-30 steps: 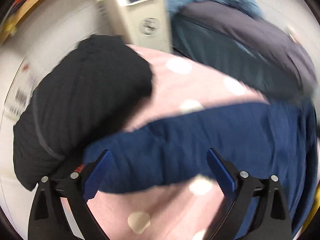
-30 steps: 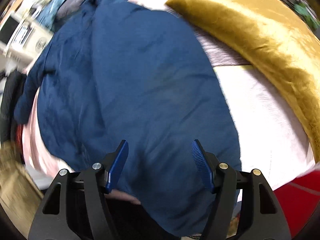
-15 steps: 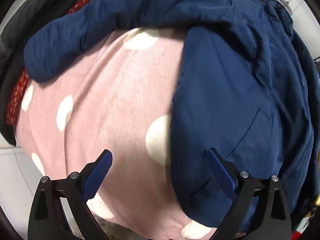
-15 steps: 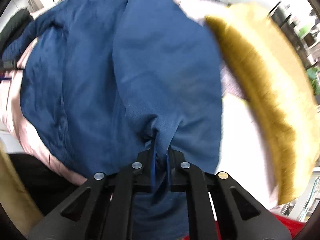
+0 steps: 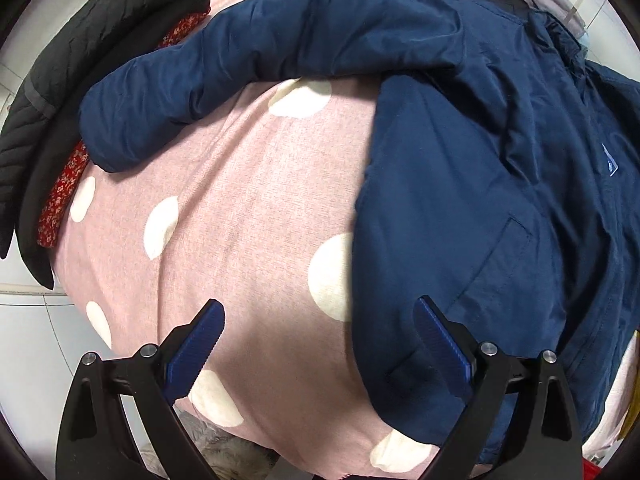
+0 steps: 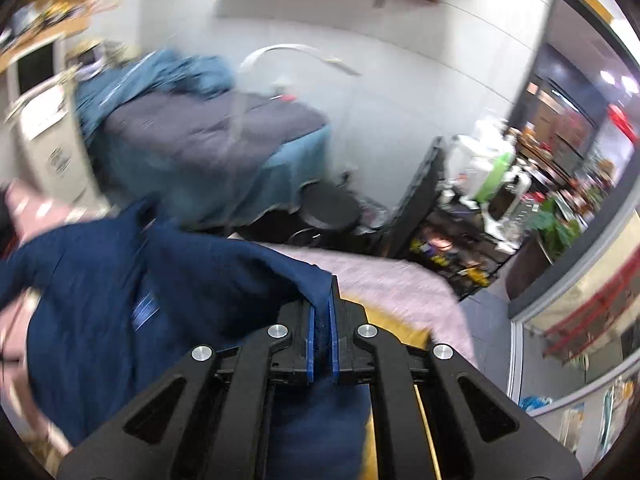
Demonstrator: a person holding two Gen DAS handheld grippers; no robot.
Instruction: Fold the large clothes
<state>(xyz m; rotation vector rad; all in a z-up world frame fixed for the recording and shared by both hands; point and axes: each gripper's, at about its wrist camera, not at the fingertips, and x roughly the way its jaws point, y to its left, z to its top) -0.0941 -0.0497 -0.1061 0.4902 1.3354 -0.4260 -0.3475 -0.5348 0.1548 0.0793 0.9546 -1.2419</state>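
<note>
L wrist view: black quilted garment (image 5: pixel 84 56) far left of the left tool (image 5: pixel 316 354), w/ red floral cloth (image 5: pixel 60 196) tucked under its edge. Pink sheet w/ white dots (image 5: pixel 240 208) lies directly below and ahead of the tool. Left tool points steeply down, blue pads wide apart, nothing between them; L pad over pink sheet, R pad over the jacket's hem edge. Navy jacket (image 5: pixel 480 200) spread ahead and to the right of tool; one sleeve runs across the sheet ahead-left, cuff next to the black garment. Small logo patch visible far right on the chest.

R wrist view (blurred): navy jacket (image 6: pixel 100 300) hangs left of and below the right tool (image 6: pixel 322 320). Right tool pads together, clamped on a fold of jacket fabric, cloth pulled taut up to the pads. Grey/teal clothes pile (image 6: pixel 208 136) ahead-left in background. Mustard cushion (image 6: pixel 404 328) and pink cover (image 6: pixel 400 284) just right of tool.
</note>
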